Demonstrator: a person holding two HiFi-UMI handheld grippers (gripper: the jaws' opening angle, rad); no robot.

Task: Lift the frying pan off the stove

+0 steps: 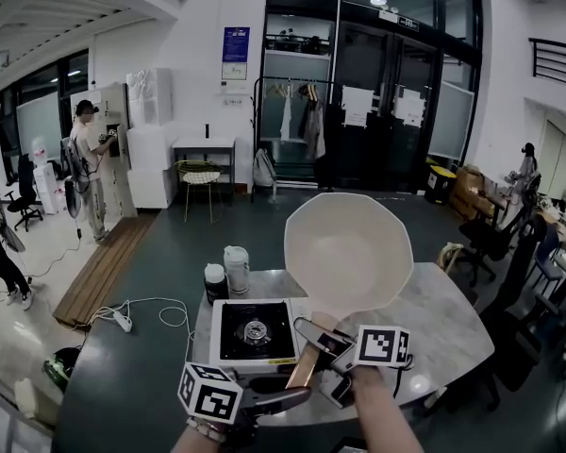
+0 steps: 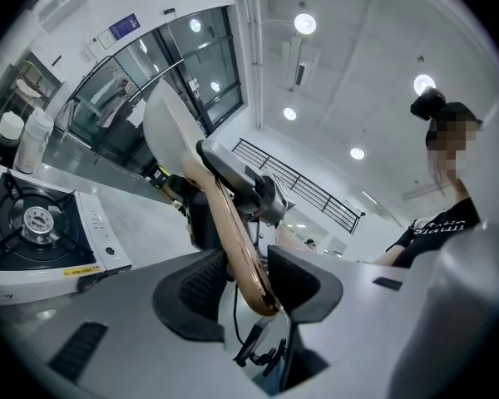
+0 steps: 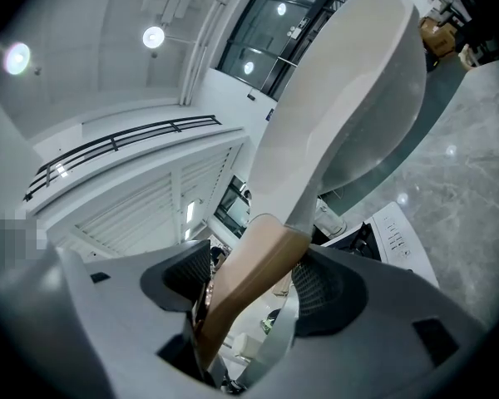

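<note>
Your right hand-held gripper (image 3: 254, 277) pinches the frying pan (image 1: 347, 248) by its wooden handle (image 1: 307, 357), just below the bowl. Your left hand-held gripper (image 2: 249, 281) appears clamped on the handle's tip, though one pad's contact is hard to see. The pan is tilted in the air, clear of the stove (image 1: 255, 333) on the table (image 1: 443, 319).
</note>
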